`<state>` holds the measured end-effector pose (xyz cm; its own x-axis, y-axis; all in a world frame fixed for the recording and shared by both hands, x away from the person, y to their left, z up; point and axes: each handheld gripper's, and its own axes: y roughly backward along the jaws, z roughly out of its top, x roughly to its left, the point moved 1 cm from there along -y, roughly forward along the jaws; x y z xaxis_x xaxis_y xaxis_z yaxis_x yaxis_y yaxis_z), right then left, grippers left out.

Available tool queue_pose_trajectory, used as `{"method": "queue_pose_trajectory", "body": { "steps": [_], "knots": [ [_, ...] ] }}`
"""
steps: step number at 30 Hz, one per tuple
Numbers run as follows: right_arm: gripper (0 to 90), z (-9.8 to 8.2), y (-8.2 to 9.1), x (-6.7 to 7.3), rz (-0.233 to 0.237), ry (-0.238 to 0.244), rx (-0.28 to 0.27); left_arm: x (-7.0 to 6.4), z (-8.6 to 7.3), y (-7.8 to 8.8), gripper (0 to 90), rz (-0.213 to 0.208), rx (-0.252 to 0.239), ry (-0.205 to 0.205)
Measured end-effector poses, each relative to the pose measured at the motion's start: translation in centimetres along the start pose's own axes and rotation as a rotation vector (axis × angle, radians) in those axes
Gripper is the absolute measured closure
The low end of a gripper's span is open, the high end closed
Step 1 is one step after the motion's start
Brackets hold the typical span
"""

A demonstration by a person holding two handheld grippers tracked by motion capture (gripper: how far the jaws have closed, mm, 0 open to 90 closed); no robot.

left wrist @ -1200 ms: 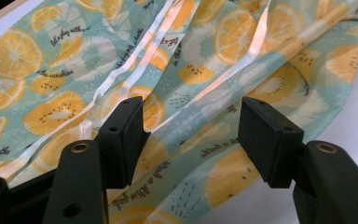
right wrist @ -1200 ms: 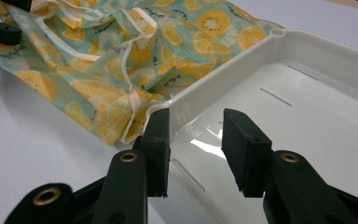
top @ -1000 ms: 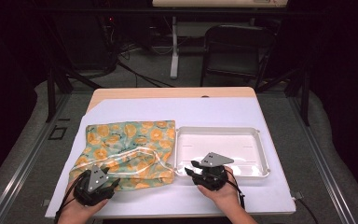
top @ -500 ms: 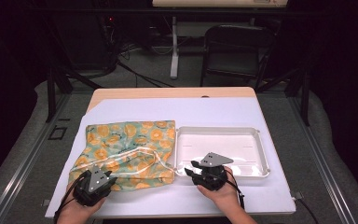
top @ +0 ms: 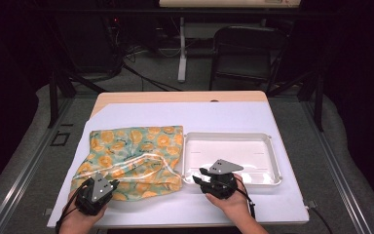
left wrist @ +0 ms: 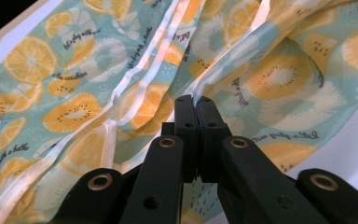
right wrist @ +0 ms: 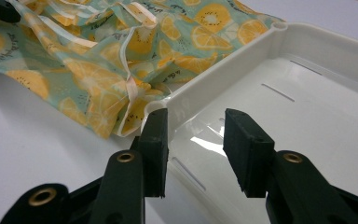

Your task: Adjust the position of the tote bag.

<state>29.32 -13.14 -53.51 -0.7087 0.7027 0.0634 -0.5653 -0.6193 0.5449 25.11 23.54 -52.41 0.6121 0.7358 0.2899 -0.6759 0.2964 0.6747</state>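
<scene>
Fabric first: the fruit-print bag (top: 131,158) lies flat on the white sheet (top: 233,119), its right edge just beside the white tray (top: 272,161) and its near edge bunched where the pale drawstring (top: 141,158) loops across. Plenty of bare sheet behind both bag and tray, and a narrow strip in front, close to the table's near edge where the hands come in.

Left gripper (top: 96,187) sits at the bag's near left corner. From above you can't tell how its tips stand, but the left gripper view settles it: the two black pads (left wrist: 186,126) are pressed together with a fold of the printed cloth pinched right at their tips, next to a run of the pale drawstring (left wrist: 144,74). Those jaws have just been closing, from wide apart a second ago to clamped on the bag now.

Right gripper (top: 205,176) rests at the tray's near left corner. Its own view shows what the overhead can't: jaws spread, one pad (right wrist: 154,140) at the tray's rim (right wrist: 223,70), the other over the tray floor, nothing between them, the bag's corner (right wrist: 121,112) just beyond. Compared with a second ago, both hands sit where they were, and bag and tray have not shifted.
</scene>
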Motion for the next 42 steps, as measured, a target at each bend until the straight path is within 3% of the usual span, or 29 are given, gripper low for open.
{"method": "queue_pose_trajectory", "body": {
  "steps": [9, 17, 20, 25, 35, 42],
  "knots": [
    [59.9, 0.0, -0.1, 0.0, -0.001, -0.01, -0.003, 0.6, 0.4, 0.2, 90.0, 0.053, -0.036, 0.025],
    [59.7, 0.0, -0.1, 0.0, -0.004, -0.012, -0.007, 2.4, 2.3, 0.3, 90.0, 0.118, -0.101, 0.094],
    [59.6, 0.0, 0.0, -0.1, -0.008, -0.018, -0.011, 3.0, 3.1, 0.2, 90.0, 0.136, -0.107, 0.097],
    [59.5, 0.0, 0.2, -0.3, -0.008, -0.028, -0.017, 4.1, 4.7, 0.0, 90.0, 0.127, -0.096, 0.073],
    [59.5, 0.0, 0.2, -0.3, -0.01, -0.033, -0.018, 5.7, 8.1, -0.7, 90.0, 0.148, -0.129, 0.109],
    [58.9, -0.1, 0.5, -0.4, -0.018, -0.05, -0.02, 6.5, 10.4, -1.4, 90.0, 0.147, -0.153, 0.107]
  ]
}}
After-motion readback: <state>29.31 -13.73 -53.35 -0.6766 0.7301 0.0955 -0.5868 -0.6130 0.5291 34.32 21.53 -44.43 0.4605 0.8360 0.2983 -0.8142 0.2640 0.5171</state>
